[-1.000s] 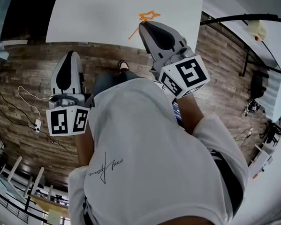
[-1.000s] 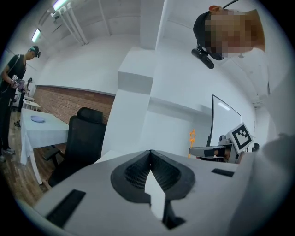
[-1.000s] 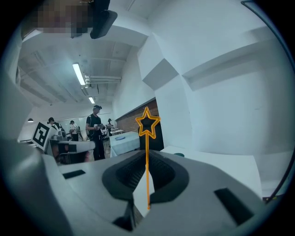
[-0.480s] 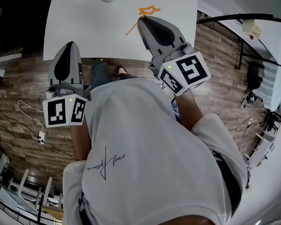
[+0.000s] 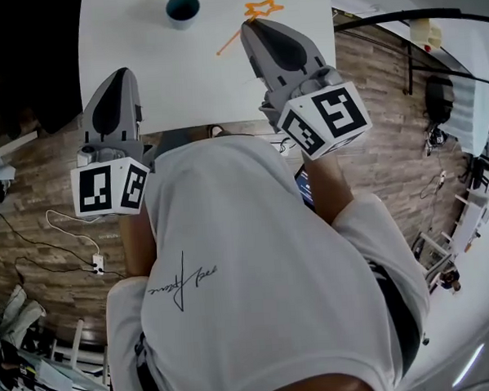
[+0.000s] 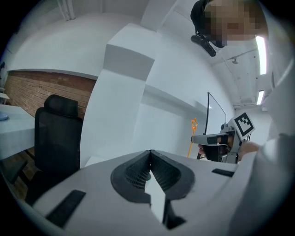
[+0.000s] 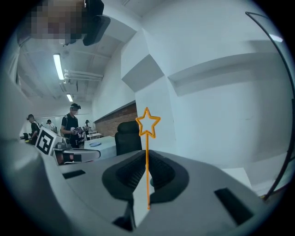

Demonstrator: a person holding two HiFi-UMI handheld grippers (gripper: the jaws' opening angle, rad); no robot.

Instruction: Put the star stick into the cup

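A thin orange star stick (image 7: 147, 152) stands upright between the jaws of my right gripper (image 7: 146, 156), which is shut on it; its star points up above the jaws. In the head view the star stick (image 5: 259, 8) juts from the right gripper (image 5: 249, 25) over the white table (image 5: 157, 81). A dark teal cup (image 5: 183, 7) stands on the table to the left of the star, apart from it. My left gripper (image 5: 124, 73) hovers at the table's near left edge, and its jaws (image 6: 150, 152) are shut on nothing. The left gripper view shows the star stick (image 6: 193, 123) far right.
A black office chair (image 6: 55, 133) stands by the white table. Several people (image 7: 73, 120) stand at desks in the far background. Cables and a power strip (image 5: 97, 262) lie on the wooden floor (image 5: 31, 185) on the left. A black stand (image 5: 434, 74) is at the right.
The table has come further into the head view and the cup has appeared at its far side. Both grippers now reach over the table edge; the right still holds the stick.
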